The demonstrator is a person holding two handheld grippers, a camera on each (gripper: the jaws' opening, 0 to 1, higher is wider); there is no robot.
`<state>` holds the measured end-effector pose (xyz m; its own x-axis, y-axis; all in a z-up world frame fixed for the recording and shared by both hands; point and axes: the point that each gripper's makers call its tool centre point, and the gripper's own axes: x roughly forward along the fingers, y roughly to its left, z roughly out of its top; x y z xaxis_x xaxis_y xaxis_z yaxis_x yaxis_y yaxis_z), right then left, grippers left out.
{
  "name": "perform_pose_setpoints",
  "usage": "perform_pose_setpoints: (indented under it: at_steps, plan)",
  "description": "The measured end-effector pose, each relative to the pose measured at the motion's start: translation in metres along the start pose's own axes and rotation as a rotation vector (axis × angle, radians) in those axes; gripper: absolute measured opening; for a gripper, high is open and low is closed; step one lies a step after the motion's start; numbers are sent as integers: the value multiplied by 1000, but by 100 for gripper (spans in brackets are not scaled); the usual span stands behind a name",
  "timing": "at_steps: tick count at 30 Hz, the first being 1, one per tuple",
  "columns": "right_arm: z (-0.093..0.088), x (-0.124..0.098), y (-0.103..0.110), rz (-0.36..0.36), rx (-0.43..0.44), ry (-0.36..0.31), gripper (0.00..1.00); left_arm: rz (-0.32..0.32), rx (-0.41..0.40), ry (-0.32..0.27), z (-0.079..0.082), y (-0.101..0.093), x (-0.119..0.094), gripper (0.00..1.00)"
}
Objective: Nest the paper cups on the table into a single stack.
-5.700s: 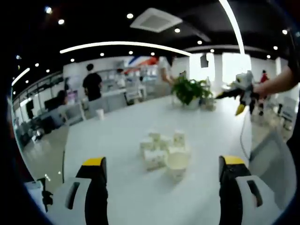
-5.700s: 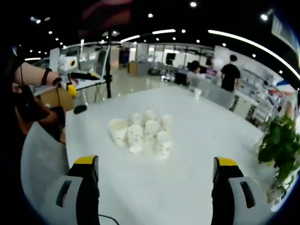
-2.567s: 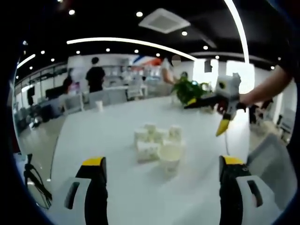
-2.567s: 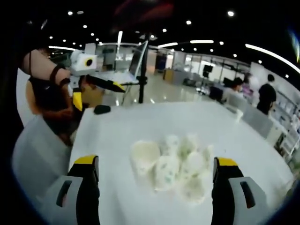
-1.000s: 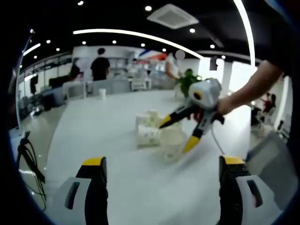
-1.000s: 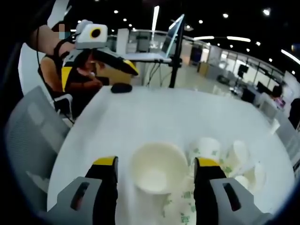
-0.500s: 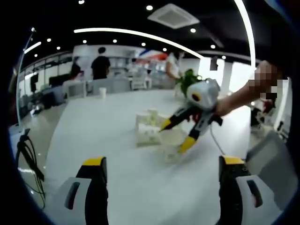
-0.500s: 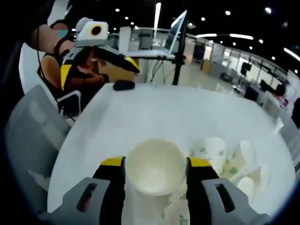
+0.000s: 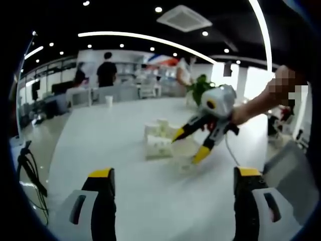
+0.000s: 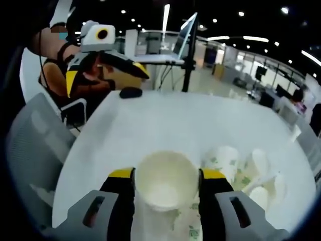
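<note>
White paper cup (image 10: 165, 182), upright, clamped between right gripper (image 10: 166, 176) jaws at counter (image 10: 165, 120) edge | step: first pick; next: lift, seat into a neighbouring upright cup | remaining cups (image 10: 251, 173) clustered just beyond | left gripper (image 9: 173, 175) wide open, empty, hanging back.

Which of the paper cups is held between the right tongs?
The upright cup with its open mouth facing the right gripper view, clamped by the right tongs. The other cups stand clustered beside it, untouched.

Bright ceiling lights, soft blur, fisheye-warped edges
</note>
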<state>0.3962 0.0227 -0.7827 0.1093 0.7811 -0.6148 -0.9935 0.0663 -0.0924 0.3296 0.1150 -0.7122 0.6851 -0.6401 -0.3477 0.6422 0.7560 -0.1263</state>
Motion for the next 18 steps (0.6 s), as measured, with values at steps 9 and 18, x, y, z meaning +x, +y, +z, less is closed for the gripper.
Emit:
perform_pose_setpoints:
  at_steps: [9,18]
  plan:
    - [14,-23,6,-23,-11,-31,47,-1,-4,3,3,-3,0,97]
    - [12,-47,28,-39,11,-51,47,-17,15,-4,9,-12,3,97]
